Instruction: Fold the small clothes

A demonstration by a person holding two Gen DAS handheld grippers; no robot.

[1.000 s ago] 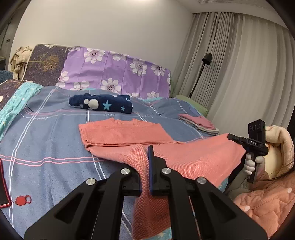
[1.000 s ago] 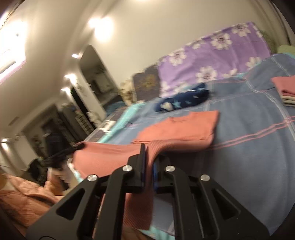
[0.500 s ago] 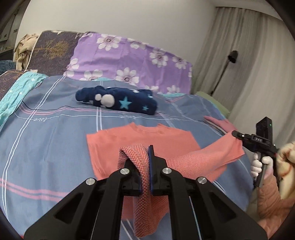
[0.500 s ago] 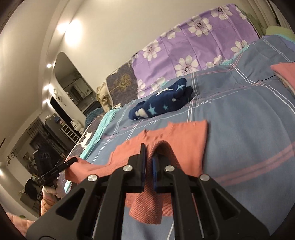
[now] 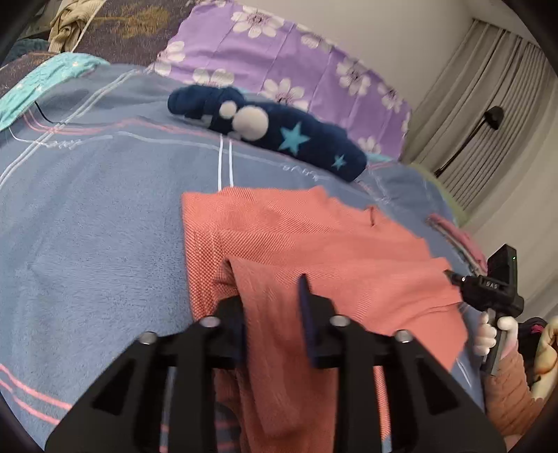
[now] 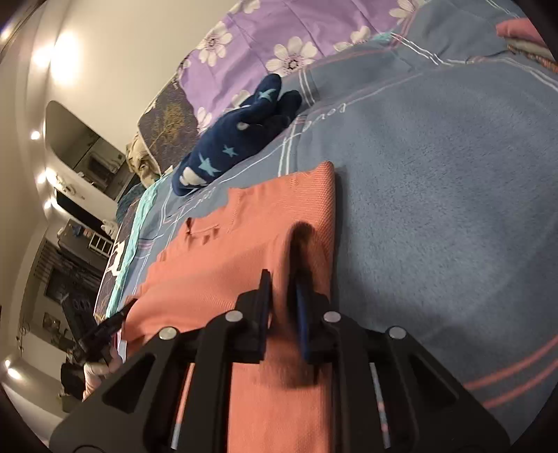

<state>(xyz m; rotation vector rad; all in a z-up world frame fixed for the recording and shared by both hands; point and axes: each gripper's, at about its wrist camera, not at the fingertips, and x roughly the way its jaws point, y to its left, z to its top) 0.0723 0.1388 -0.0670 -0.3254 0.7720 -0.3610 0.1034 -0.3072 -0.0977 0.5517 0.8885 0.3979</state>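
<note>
A salmon-pink knit shirt (image 5: 296,237) (image 6: 244,244) lies on the blue plaid blanket (image 5: 87,226) (image 6: 436,174), its lower half folded up over its upper half. My left gripper (image 5: 270,306) hovers low over the left side of the folded edge. Its jaws are opening, and the cloth sits loose between them. My right gripper (image 6: 282,299) is at the shirt's right side, jaws also opening with a ridge of cloth between them. Each view shows the other gripper at its edge: the right gripper (image 5: 488,289) in a white-gloved hand, the left gripper (image 6: 94,327) likewise.
A navy star-patterned garment (image 5: 279,136) (image 6: 237,139) lies rolled beyond the shirt, before a purple floral pillow (image 5: 279,62) (image 6: 279,35). A folded pile of clothes (image 5: 457,237) (image 6: 519,31) sits to the right. Teal cloth (image 5: 42,80) edges the bed's left side; a floor lamp (image 5: 488,118) stands by the curtains.
Both grippers carried the shirt's lower hem forward and down over its upper half. Their jaws, shut on the cloth before, have parted.
</note>
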